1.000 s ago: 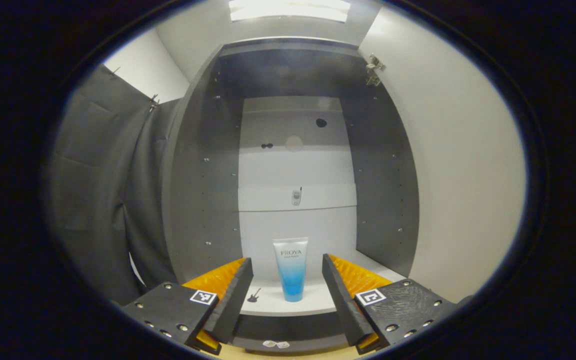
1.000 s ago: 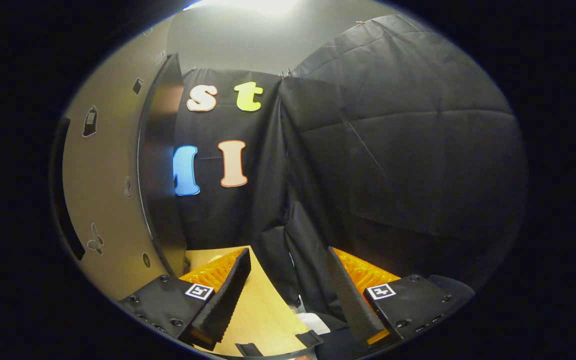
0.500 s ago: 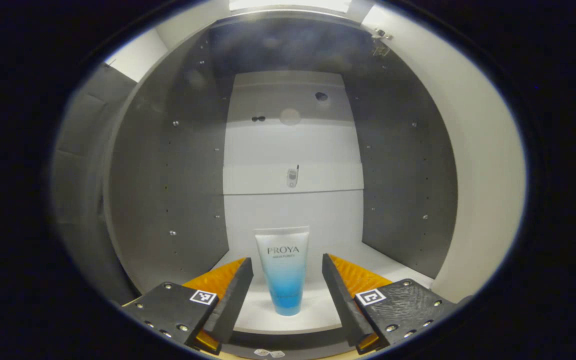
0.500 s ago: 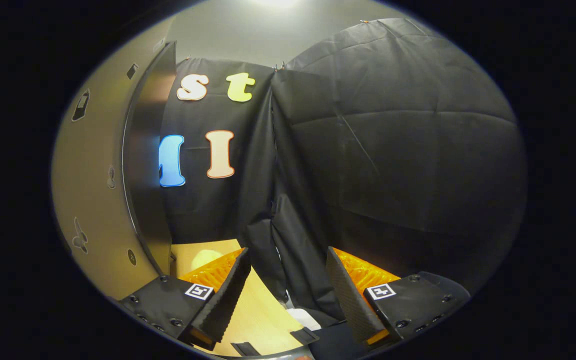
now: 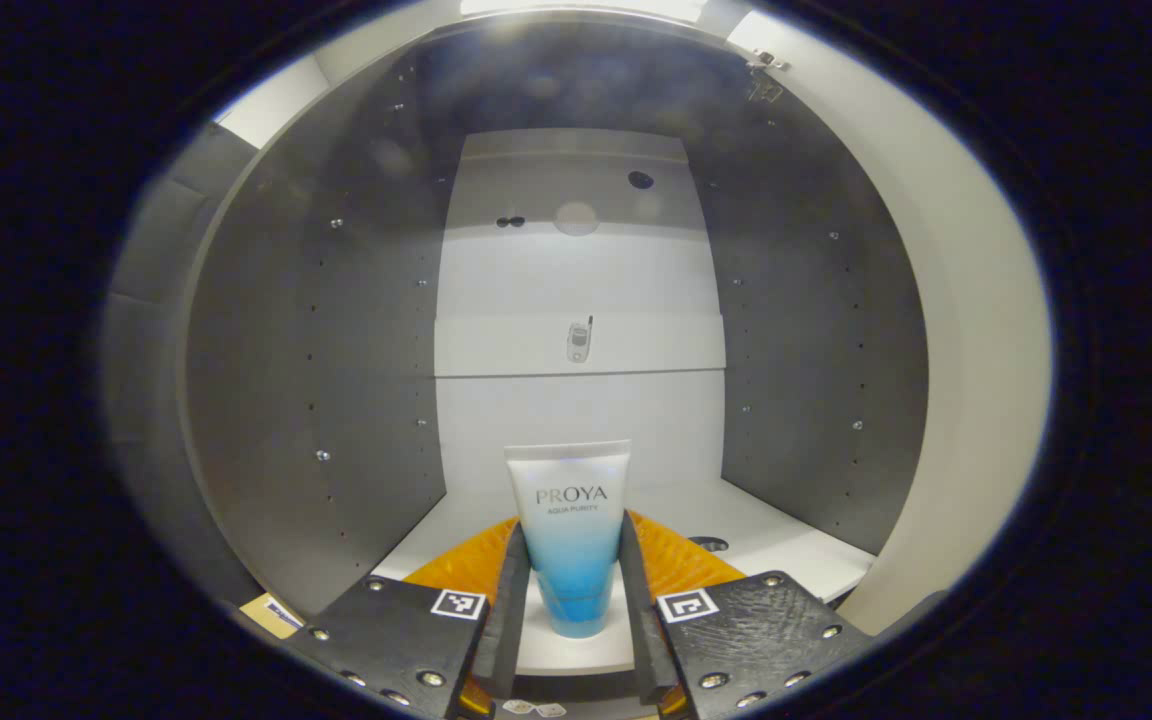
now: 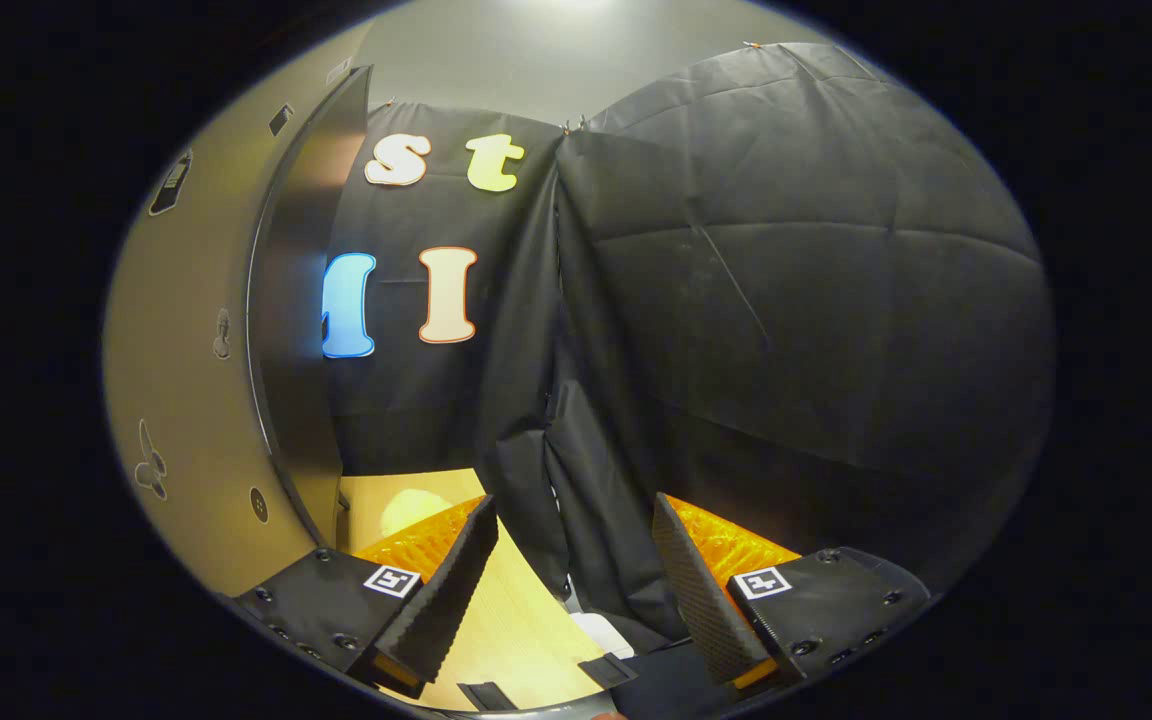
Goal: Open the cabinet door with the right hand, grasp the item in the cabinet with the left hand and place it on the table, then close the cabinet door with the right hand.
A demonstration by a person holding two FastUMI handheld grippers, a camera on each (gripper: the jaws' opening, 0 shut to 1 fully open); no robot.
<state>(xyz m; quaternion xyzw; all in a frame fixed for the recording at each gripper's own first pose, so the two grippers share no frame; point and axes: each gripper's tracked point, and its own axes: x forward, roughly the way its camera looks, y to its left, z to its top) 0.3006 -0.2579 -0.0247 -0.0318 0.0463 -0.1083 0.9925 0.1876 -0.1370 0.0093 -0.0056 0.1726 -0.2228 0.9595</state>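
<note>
A white-to-blue cosmetic tube (image 5: 570, 530) stands cap down on the white floor of the open cabinet (image 5: 796, 550). My left gripper (image 5: 570, 610) is inside the cabinet mouth, with both fingers pressed against the tube's lower sides. The cabinet door (image 5: 956, 330) stands swung open at the right of the left gripper view. In the right gripper view my right gripper (image 6: 566, 590) is open and holds nothing, hanging over the wooden table (image 6: 516, 630). The door's edge (image 6: 286, 330) and its pale face (image 6: 186, 380) rise just left of it.
Dark grey side walls (image 5: 336, 380) with rows of small studs close in the cabinet on both sides. Black cloth (image 6: 786, 330) hangs right behind the right gripper. A small white object (image 6: 604, 632) lies on the table near the cloth's foot.
My left gripper moved forward into the cabinet and its fingers closed from wide apart onto the tube. The right gripper shifted only slightly beside the open door.
</note>
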